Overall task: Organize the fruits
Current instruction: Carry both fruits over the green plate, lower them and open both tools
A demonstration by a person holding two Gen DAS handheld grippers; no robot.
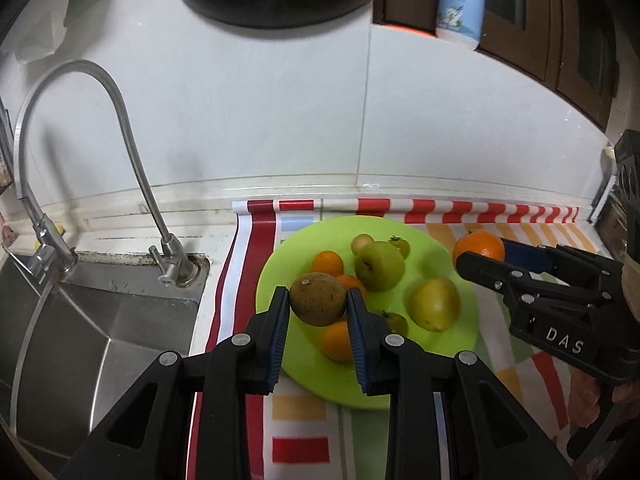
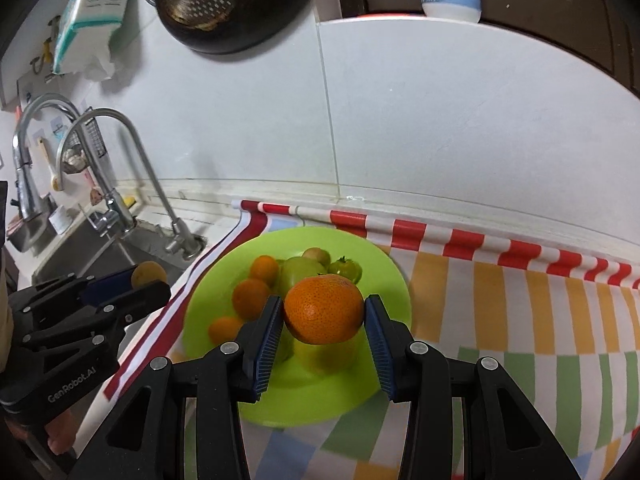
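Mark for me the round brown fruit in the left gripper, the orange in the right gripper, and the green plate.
Round brown fruit (image 1: 317,299): left wrist view, middle of its skin.
Orange (image 2: 324,309): right wrist view, centre of its peel.
Green plate (image 1: 276,272): left wrist view, bare left rim.

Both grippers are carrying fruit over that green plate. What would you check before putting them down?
1. Left gripper grips the round brown fruit firmly: ok, pads press both sides.
2. Right gripper grips the large orange mandarin: ok.
3. Round lime-green plate lies flat on the striped cloth: ok.
4. Free spot on the plate: ok at the far right rim; the middle is crowded by the green apple, yellow lemon and small oranges.
5. Grippers apart from each other: ok.
6. Height above the plate: cannot tell.
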